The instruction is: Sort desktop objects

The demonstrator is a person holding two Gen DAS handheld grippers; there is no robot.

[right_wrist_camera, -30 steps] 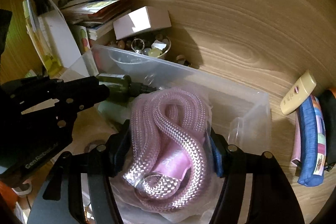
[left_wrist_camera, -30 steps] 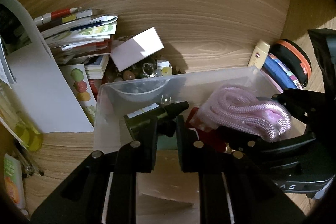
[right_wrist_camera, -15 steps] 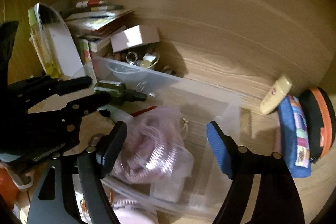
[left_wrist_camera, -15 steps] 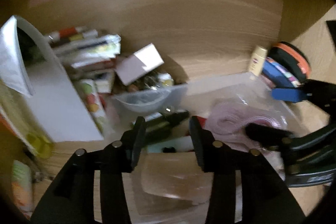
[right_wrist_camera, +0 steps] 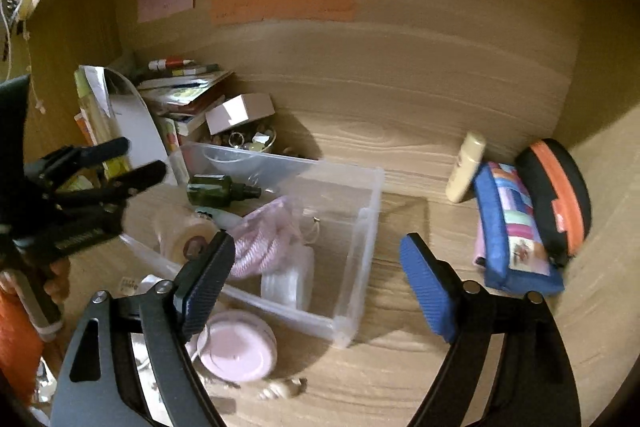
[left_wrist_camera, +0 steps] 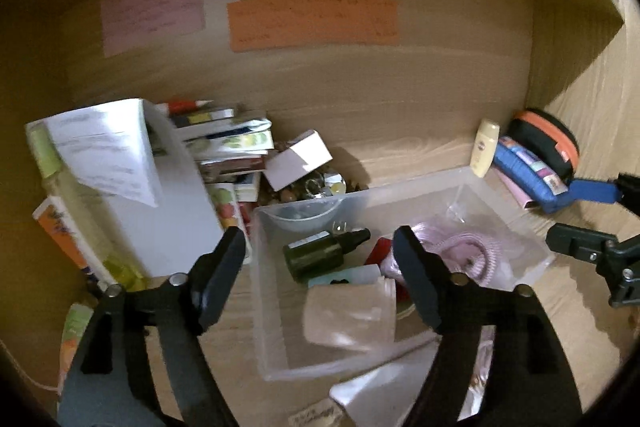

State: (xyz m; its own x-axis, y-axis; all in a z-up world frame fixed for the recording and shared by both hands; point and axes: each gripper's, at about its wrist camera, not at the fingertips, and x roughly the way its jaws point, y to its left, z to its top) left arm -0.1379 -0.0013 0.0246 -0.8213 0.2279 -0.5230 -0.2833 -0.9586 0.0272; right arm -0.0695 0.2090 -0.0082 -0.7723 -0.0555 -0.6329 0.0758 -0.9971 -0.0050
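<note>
Left gripper [left_wrist_camera: 320, 267] hangs with fingers wide over the clear bin [right_wrist_camera: 366, 211], where the green bottle [right_wrist_camera: 210, 190] and pink rope [right_wrist_camera: 260, 239] lie. Bare worktop [right_wrist_camera: 420, 187] separates bin and blue pouch [right_wrist_camera: 516, 239]; right gripper [right_wrist_camera: 316, 283] fingers wide.

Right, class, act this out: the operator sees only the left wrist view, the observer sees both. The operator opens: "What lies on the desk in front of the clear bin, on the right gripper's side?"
Observer: A round pink case lies flat on the desk, just outside the near wall of the clear bin.
Operator: Is the right gripper carrying anything?
Observer: No. The right gripper is open and empty, and both of its blue pads are bare.
Operator: Anything beside that case?
Observer: A small pale trinket, too blurred to name.
</note>
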